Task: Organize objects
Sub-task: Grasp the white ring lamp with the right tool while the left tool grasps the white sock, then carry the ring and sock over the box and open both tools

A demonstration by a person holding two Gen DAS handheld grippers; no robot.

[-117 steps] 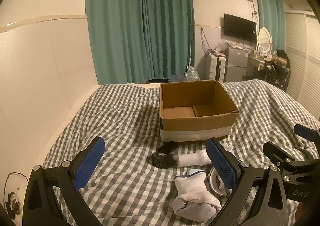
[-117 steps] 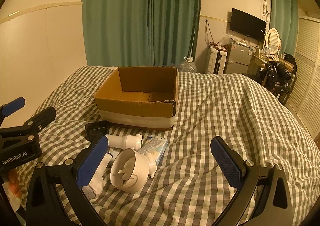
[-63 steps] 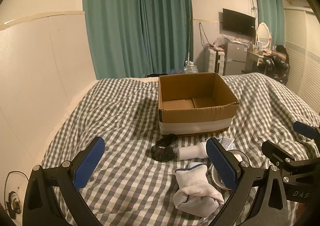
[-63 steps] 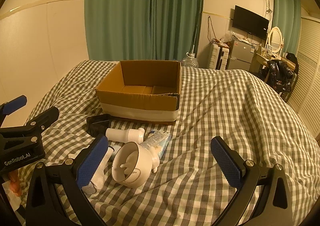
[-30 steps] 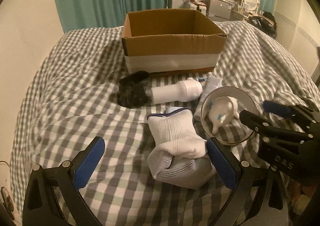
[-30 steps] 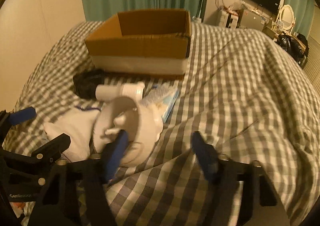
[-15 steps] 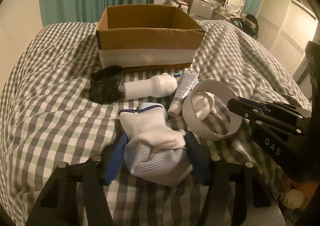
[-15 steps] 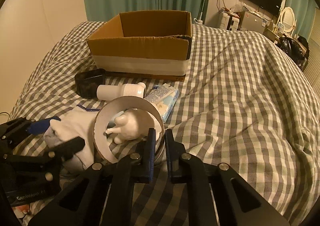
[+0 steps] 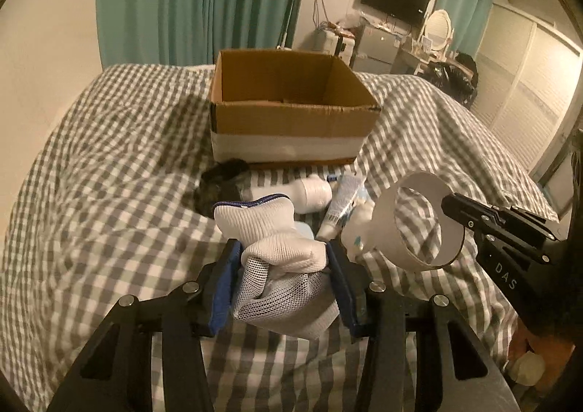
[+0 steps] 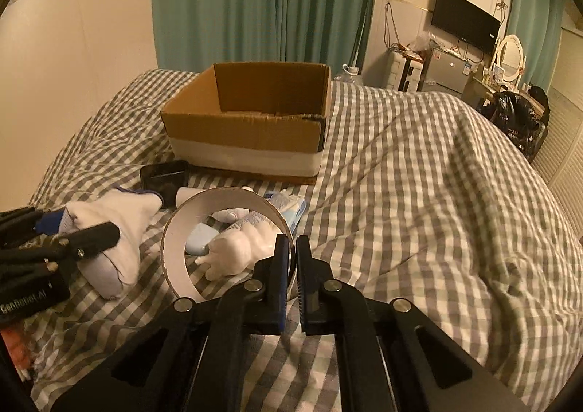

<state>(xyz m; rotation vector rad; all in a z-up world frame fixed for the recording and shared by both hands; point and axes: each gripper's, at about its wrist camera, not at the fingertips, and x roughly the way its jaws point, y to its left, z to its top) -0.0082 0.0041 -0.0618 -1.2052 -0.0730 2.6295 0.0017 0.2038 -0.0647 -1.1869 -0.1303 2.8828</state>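
- In the right wrist view, at the far left edge, the left gripper (image 10: 73,235) is showing as black bars; the writing on its body is reading roughly "GenRobot.AI", though part of it is blurred.
- In the left wrist view, the left gripper (image 9: 282,277) is sitting at the lower centre, its blue pads (image 9: 224,288) clenching a white sock bundle (image 9: 280,266) from both sides; the sock's cuff, edged in dark blue, is sticking up above the jaws.
- Just above the sock in that view, a black object (image 9: 218,186) is lying on the checked bedspread (image 9: 109,193), and a white bottle (image 9: 302,193) is lying on its side right beside it.
- A squeeze tube (image 9: 342,200) is lying to the right of the bottle; its print is too small to read.
- A cardboard box (image 9: 291,120), open at the top and with a white band round its base, is standing on the bedspread in the upper centre of both views, behind the loose things.
- In the right wrist view, the right gripper (image 10: 293,266) is at the lower centre, its two fingers nearly together and pinching the near rim of a white ring (image 10: 226,240), which is standing on edge.
- Through the ring, a white figurine (image 10: 237,251) is showing on the bedspread.
- In the left wrist view, at the right edge, the right gripper (image 9: 455,208) is carrying the letters "DAS" on its black body.
- A black television (image 10: 464,24) is hanging on the wall at the upper right.
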